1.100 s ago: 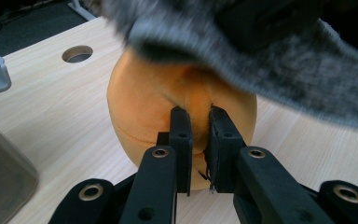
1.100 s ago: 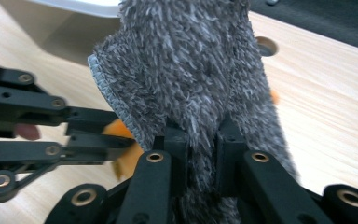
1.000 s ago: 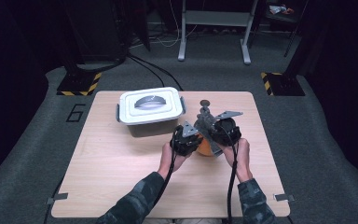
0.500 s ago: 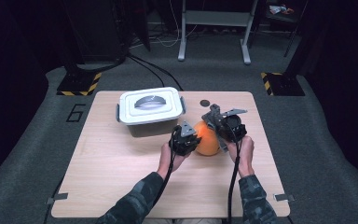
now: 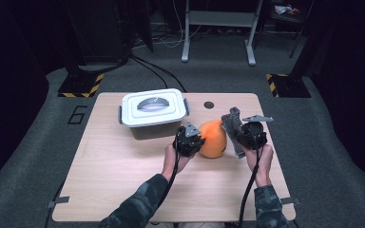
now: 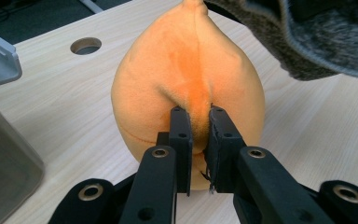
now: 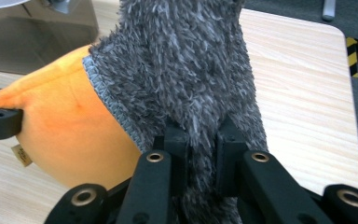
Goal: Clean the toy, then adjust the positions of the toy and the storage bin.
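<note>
An orange plush toy shaped like a pear rests on the table's right half. My left gripper is shut on a pinch of its fabric; in the left gripper view the jaws of this gripper squeeze the orange plush toy at its near side. A fuzzy grey cloth hangs just right of the toy, with my right gripper shut on it. In the right gripper view the grey cloth stands up from between the jaws of the right gripper, with the orange toy behind it at left.
A white lidded plastic box stands behind and left of the toy. A round cable hole lies in the wooden table near its far edge. Dark floor surrounds the table.
The grey cloth has come off the orange toy and moved right with my right gripper. The toy, mostly covered before, now shows bare, still pinched by my left gripper.
</note>
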Action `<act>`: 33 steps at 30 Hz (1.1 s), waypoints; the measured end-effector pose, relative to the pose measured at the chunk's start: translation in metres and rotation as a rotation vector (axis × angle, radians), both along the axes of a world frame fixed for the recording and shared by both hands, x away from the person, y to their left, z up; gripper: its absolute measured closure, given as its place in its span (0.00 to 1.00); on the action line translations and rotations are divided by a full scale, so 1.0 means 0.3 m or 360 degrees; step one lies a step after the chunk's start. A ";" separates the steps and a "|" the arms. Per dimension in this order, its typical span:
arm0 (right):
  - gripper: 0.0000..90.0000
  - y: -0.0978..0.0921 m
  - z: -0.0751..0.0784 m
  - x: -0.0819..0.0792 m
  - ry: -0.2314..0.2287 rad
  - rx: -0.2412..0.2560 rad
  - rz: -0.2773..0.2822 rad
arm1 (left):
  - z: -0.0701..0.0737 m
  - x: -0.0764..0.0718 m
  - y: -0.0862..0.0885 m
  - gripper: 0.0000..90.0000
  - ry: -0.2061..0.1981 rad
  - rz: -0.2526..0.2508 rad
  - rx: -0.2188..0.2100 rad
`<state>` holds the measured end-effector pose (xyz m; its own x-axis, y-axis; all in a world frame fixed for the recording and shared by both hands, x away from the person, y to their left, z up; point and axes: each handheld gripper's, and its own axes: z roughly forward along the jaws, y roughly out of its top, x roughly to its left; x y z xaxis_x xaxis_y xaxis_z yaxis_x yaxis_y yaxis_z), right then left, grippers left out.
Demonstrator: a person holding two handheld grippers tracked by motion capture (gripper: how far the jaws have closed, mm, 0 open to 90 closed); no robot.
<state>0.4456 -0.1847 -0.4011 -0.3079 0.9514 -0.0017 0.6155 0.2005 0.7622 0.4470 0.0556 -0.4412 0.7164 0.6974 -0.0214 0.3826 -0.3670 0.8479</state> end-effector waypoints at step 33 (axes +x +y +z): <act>0.87 -0.066 -0.131 -0.177 0.0243 -0.0044 -0.0038 | -0.002 0.025 0.034 0.91 0.0031 0.0029 -0.0004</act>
<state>0.3926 -0.2045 -0.4403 -0.2840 0.9587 0.0171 0.7285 0.2042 0.6539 0.4545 0.0660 -0.4419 0.7032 0.7100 -0.0372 0.4057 -0.3577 0.8411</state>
